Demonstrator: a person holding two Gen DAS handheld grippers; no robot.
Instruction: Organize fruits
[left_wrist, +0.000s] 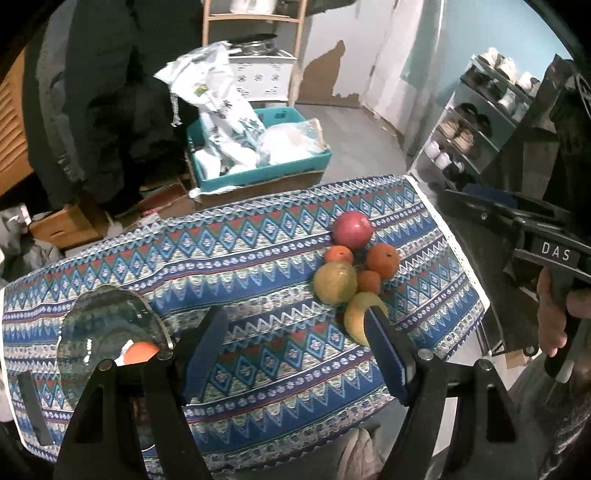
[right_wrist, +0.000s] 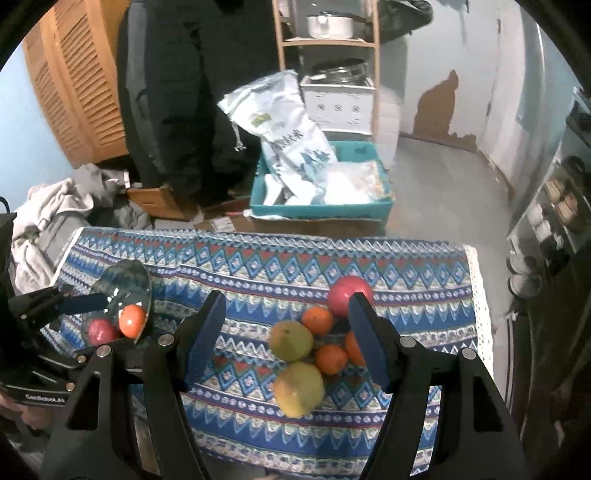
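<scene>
Right wrist: near mango (right_wrist: 298, 388) long axis toward far mango (right_wrist: 290, 340).

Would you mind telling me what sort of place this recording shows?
Probably a cluttered home storage or utility room: a grey shoe rack by the wall, a wooden shelf holding a metal pot, and a teal crate of bags on the floor.

Clustered fruits (right_wrist: 310, 343) on cloth, two fruits in glass plate (right_wrist: 125, 291)
</scene>
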